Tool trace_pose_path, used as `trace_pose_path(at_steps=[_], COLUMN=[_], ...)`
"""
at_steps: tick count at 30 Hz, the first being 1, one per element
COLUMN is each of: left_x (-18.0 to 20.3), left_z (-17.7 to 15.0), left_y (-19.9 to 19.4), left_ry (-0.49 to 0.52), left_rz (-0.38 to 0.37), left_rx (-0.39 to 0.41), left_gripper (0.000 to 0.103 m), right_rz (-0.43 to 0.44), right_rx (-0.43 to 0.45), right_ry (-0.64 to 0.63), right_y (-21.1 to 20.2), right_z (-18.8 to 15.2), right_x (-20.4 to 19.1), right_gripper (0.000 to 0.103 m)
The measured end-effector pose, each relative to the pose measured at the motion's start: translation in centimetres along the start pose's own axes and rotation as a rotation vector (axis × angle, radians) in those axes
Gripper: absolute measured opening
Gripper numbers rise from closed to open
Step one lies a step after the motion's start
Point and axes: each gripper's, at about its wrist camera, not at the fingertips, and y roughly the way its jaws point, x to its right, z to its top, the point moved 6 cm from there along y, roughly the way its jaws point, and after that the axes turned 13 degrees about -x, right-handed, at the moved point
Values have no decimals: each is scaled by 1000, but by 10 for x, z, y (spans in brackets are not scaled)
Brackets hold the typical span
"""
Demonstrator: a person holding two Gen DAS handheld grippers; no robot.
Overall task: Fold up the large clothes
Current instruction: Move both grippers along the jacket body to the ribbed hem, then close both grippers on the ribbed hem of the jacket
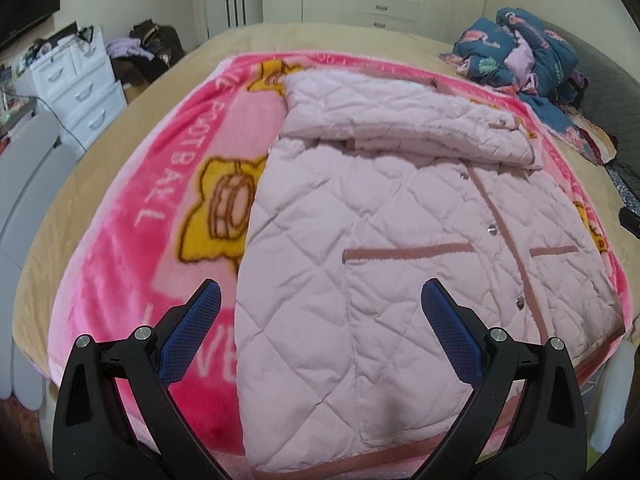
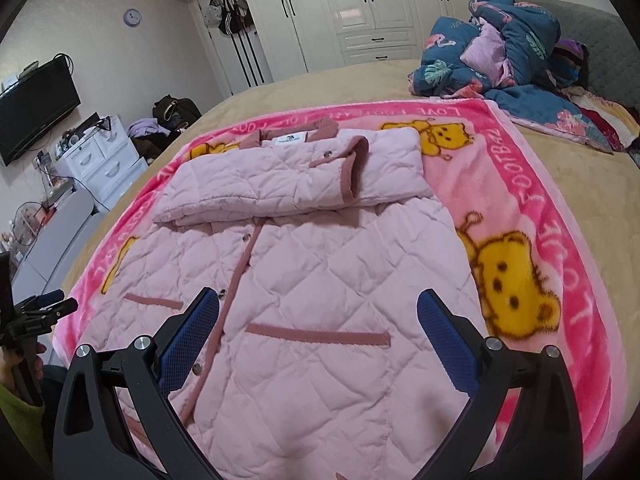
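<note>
A pale pink quilted jacket (image 1: 360,248) with darker pink trim lies front up on a bright pink cartoon blanket (image 1: 132,240) on the bed. Both sleeves are folded across its chest (image 2: 280,184). Its hem faces me. My left gripper (image 1: 320,296) is open and empty, hovering over the hem's left part. My right gripper (image 2: 318,304) is open and empty above the jacket's (image 2: 320,300) lower right pocket. The left gripper also shows in the right wrist view (image 2: 44,308) at the far left edge.
The blanket (image 2: 560,208) covers a tan bedsheet (image 2: 580,168). A heap of dark blue bedding (image 2: 512,48) lies at the bed's far right. White drawers (image 1: 76,88), a TV (image 2: 36,108) and wardrobes (image 2: 360,12) stand beyond the bed.
</note>
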Motion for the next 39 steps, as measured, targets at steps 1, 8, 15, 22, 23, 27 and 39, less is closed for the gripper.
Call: trace_pose_path(at_steps=[1, 8, 15, 22, 23, 27, 39], left_x=[-1, -1, -4, -30, -33, -37, -16], left_z=[-1, -8, -16, -26, -28, -36, -47], left_y=[3, 16, 28, 53, 56, 68, 84], left_ry=[-3, -1, -23, -157, -171, -191, -114], left_rz=[2, 19, -4, -91, -100, -86, -56], left_rx=[-15, -89, -174, -299, -312, -379, -452], left_gripper=[94, 94, 94, 94, 94, 94, 94], right_rz=[-1, -7, -10, -13, -15, -28, -48], right_rx=[-2, -35, -78, -141, -151, -179, -263], right_ry=[1, -6, 6, 27, 29, 38, 67], right_y=[0, 3, 10, 22, 24, 27, 24], right_z=[-1, -12, -28, -49, -52, -62, -90], right_x=[2, 10, 21, 34, 36, 45, 71], right_gripper=[99, 99, 99, 99, 99, 99, 99])
